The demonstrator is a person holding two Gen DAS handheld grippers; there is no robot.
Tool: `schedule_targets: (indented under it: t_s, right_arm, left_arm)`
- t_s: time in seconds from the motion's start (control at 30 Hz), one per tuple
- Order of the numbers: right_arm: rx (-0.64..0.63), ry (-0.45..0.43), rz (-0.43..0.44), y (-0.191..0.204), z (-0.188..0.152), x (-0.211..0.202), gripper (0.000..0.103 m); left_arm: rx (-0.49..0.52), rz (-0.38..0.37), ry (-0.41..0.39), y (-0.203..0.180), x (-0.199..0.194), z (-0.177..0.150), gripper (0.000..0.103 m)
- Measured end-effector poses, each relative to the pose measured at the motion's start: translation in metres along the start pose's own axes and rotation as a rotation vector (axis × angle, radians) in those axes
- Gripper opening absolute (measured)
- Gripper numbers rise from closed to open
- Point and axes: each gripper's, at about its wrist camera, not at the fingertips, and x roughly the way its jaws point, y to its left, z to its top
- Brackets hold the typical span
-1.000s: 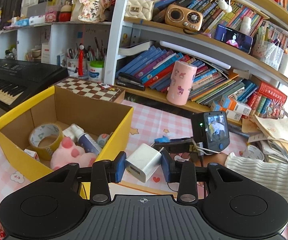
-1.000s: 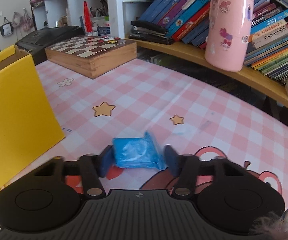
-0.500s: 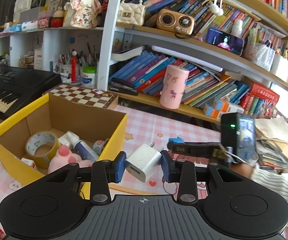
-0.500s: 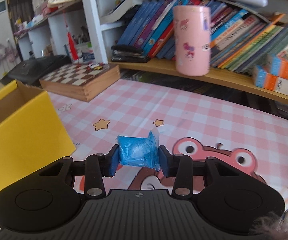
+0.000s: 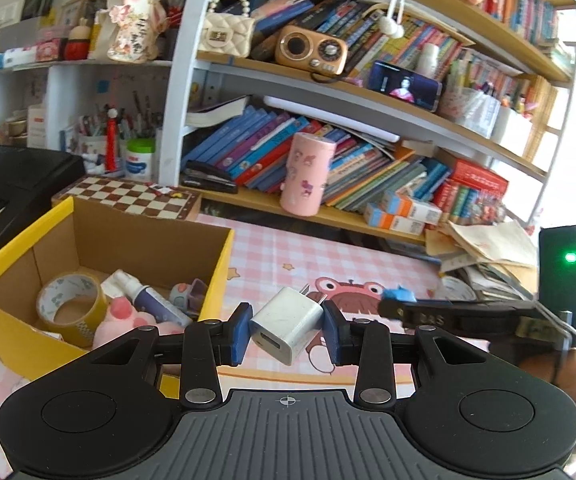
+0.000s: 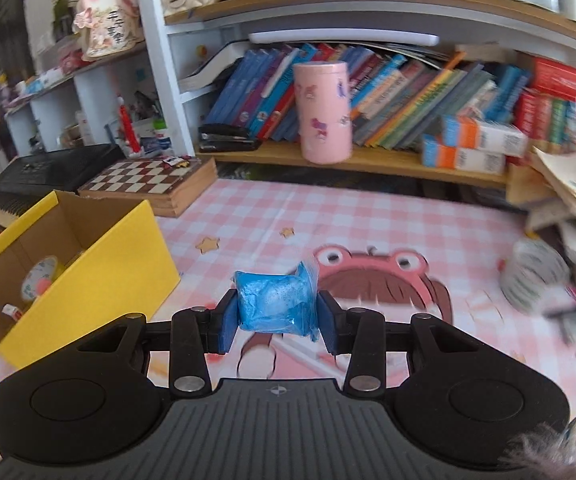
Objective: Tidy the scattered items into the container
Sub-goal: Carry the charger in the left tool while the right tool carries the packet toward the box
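right tool (image 6: 275,318) has closed on the blue packet (image 6: 276,304), lifting it.

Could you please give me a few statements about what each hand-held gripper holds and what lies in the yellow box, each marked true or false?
1. The left hand-held gripper grips a white charger plug. True.
2. The right hand-held gripper is empty. False: it is shut on a blue packet.
3. A roll of tape lies inside the yellow box. True.
4. The pink cylinder stands inside the yellow box. False: it stands on the wooden shelf.
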Motion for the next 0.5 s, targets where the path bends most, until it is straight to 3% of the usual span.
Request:
schedule_targets:
  t_s: [0.5]
  right_arm:
    - [0.088,0.013,-0.168,0.084,-0.055,-0.073,0.038]
  left_arm:
    - [0.075,-0.127,0.008,0.062,-0.051,-0.016,0.036]
